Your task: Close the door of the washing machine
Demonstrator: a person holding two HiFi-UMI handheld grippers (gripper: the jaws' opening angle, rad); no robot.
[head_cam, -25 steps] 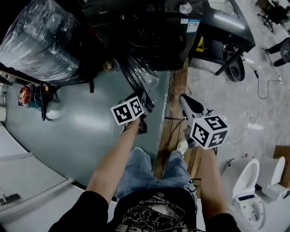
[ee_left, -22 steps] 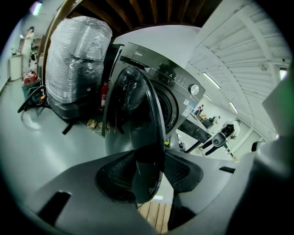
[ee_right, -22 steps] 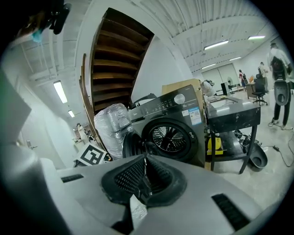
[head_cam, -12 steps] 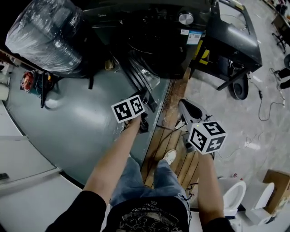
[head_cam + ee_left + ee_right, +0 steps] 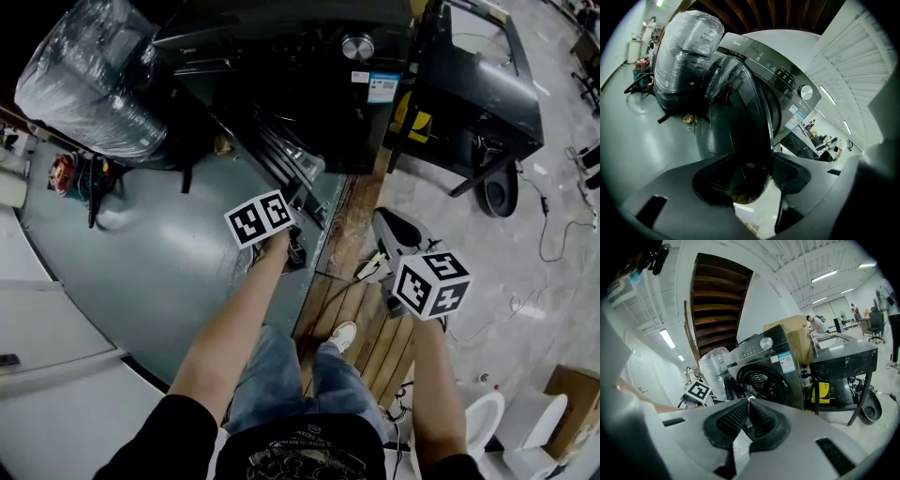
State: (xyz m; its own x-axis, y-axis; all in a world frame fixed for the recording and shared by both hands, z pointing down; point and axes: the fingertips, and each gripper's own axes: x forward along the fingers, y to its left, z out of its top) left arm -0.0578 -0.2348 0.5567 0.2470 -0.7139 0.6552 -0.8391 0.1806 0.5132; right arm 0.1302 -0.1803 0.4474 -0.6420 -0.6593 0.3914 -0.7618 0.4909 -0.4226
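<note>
Grey-green floor (image 5: 159,262) left, wood planks (image 5: 366,323) mid, pale tiles (image 5: 506,253) right. Black desk (image 5: 487,80) far right; wrapped bundle (image 5: 89,84) far left. Box (image 5: 568,403) near right. Strip lights (image 5: 824,275) o/h.

Warehouse-like lab, plastic-wrapped appliance (image 5: 89,84), loose toilet (image 5: 486,412), cardboard box (image 5: 574,398), ceiling strip lights (image 5: 824,275)

The washing machine (image 5: 309,84) has a dark, smooth, shiny shell that looks like metal. Its door (image 5: 740,117) is dark, glossy and see-through, with crinkly clear film on it. Left of the washing machine, a big bundle (image 5: 84,84) is wrapped in shiny clear plastic. In front of the washing machine the floor (image 5: 159,253) is smooth grey with a soft shine, beside rough brown wooden boards (image 5: 375,347). The right tongs (image 5: 747,404) are matt grey plastic with black bumpy pads (image 5: 733,420).
</note>
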